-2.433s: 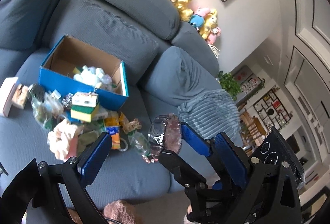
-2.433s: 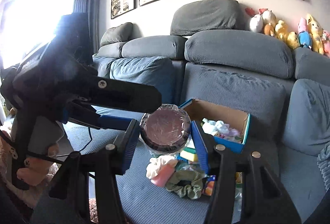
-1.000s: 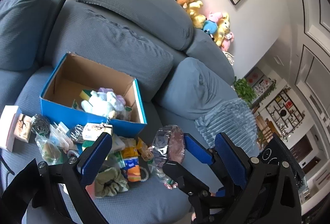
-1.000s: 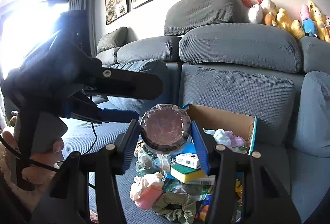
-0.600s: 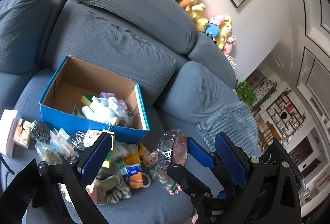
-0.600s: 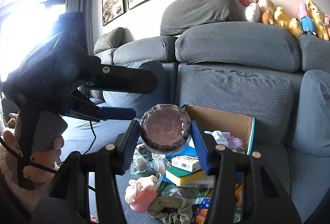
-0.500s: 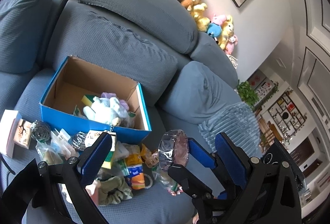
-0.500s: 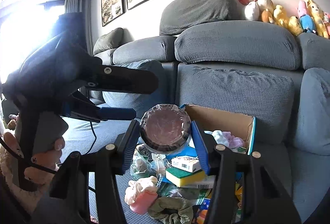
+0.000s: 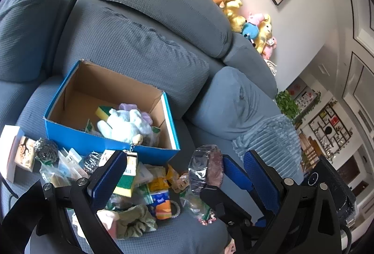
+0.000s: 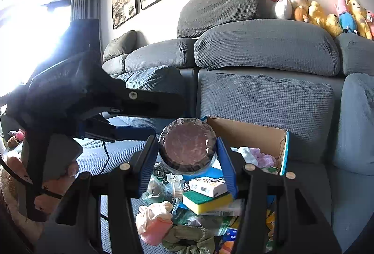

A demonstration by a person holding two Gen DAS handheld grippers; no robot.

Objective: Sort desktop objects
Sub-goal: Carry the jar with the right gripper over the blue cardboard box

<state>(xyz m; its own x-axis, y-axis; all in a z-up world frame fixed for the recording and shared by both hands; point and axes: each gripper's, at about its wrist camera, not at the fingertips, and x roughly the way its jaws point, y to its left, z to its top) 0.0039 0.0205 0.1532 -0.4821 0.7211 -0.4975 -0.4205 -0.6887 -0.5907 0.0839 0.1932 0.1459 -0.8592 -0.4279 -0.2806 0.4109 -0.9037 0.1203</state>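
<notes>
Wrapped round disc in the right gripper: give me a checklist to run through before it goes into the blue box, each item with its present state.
1. Grip: the right gripper has both blue pads against the wrapped round disc: ok.
2. Disc clear of the pile of small items on the seat: ok, it is held above them.
3. Blue box open at the top: ok.
4. Free room in the box: ok, the left half shows bare cardboard; the plush toy and a sponge lie to the right.
5. Left gripper out of the way: cannot tell; its jaws are open and empty, beside the disc.
6. Disc over the box: not ok, it is in front of the near wall.
</notes>
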